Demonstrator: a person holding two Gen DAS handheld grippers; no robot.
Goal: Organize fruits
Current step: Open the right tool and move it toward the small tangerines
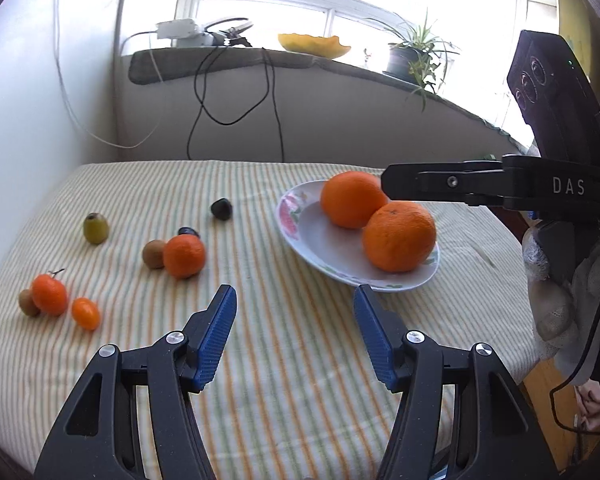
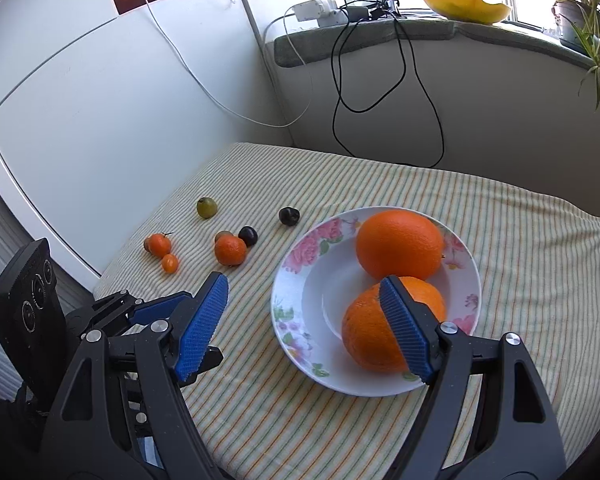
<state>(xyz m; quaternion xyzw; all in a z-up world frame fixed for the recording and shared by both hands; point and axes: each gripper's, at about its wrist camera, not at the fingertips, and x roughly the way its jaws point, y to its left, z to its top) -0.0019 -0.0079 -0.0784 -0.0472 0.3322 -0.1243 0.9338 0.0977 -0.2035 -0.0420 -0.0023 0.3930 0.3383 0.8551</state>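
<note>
On striped cloth [image 2: 380, 184]: floral plate [image 2: 300, 252], two oranges [image 2: 400, 248]; windowsill [image 2: 364, 36] behind, maybe stone.

A striped cloth [image 1: 260, 360] covers the table, bearing a floral plate [image 2: 300, 312] and scattered small fruits [image 1: 184, 256].

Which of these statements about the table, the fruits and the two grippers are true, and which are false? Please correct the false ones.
1. Two big oranges lie in the flowered plate. True.
2. The left gripper holds a small orange fruit. False: it is open and nothing is between its fingers.
3. The small fruits lie on the striped cloth, outside the plate. True.
4. The plate stands on the windowsill. False: it stands on the striped cloth.
5. The right gripper is open. True.
</note>
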